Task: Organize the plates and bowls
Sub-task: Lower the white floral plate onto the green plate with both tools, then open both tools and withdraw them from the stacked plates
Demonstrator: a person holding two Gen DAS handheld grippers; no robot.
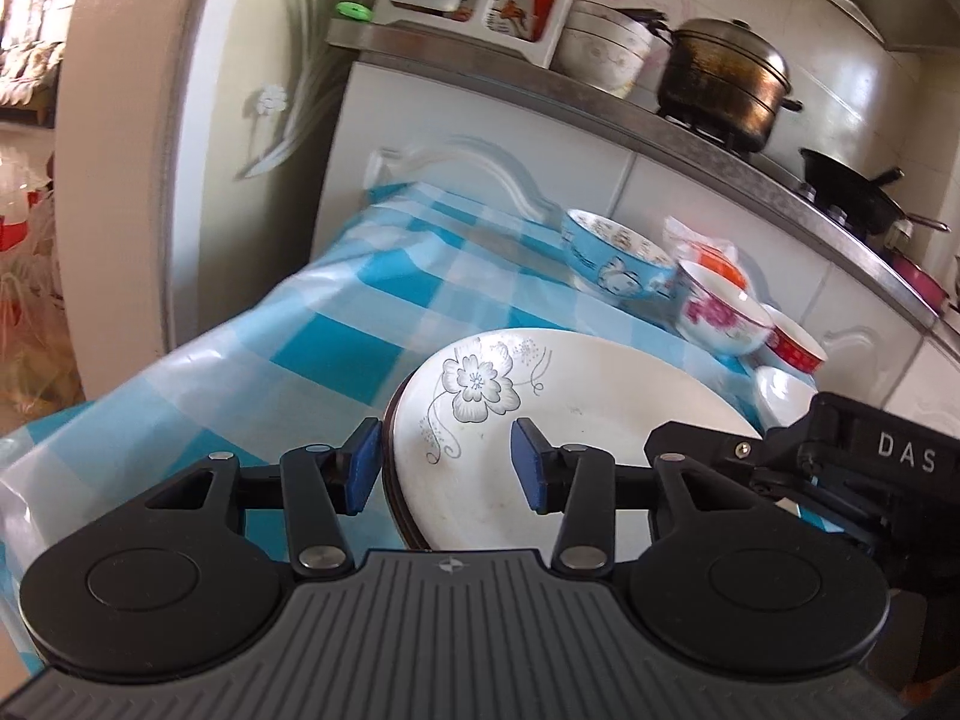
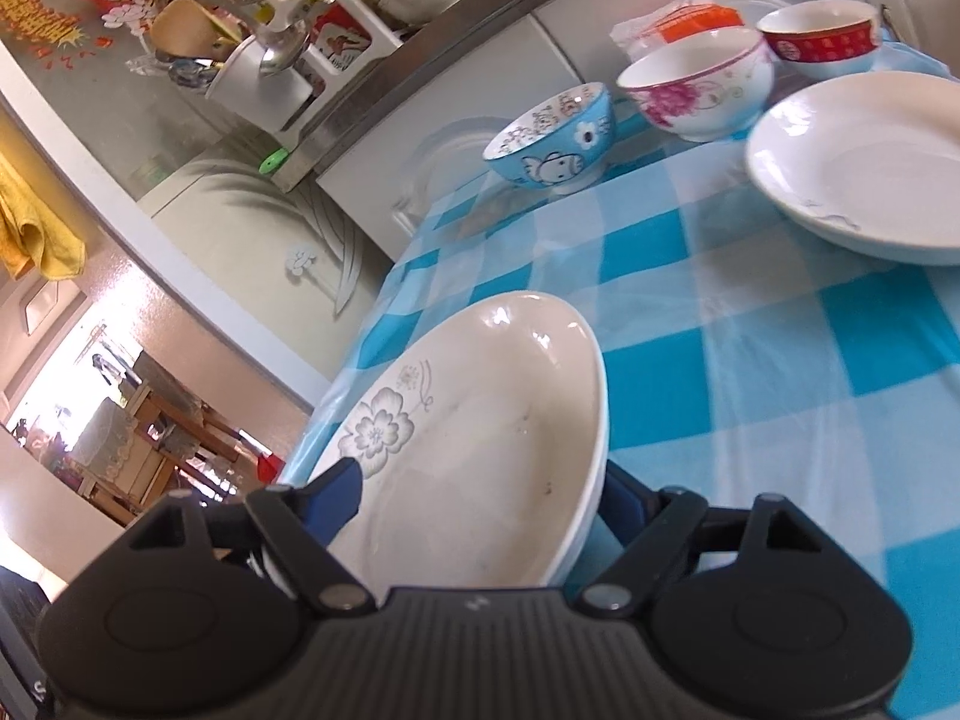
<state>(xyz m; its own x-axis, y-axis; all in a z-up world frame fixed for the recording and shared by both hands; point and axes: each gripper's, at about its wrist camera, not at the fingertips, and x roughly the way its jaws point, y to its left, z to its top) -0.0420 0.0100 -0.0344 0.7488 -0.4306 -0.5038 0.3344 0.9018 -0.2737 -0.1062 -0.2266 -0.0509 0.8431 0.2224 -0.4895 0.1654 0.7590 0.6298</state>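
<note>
A white plate with a grey flower print (image 1: 558,414) is held tilted above the blue checked tablecloth (image 1: 336,324). My left gripper (image 1: 447,468) is open, its blue pads on either side of the plate's near rim without pinching it. My right gripper (image 2: 480,510) is shut on the same flower plate (image 2: 480,450), one pad on its face and one behind its rim. A plain white plate (image 2: 870,174) lies on the cloth at the right. A blue bowl (image 2: 555,141), a white bowl with pink flowers (image 2: 699,87) and a red bowl (image 2: 819,39) stand in a row at the back.
A kitchen counter (image 1: 690,132) runs behind the table with a steel pot (image 1: 723,81), a black pan (image 1: 852,192) and a white utensil rack (image 2: 288,54). An orange-and-white bag (image 2: 690,18) lies behind the bowls. The table's left edge drops off beside a grey door (image 1: 210,120).
</note>
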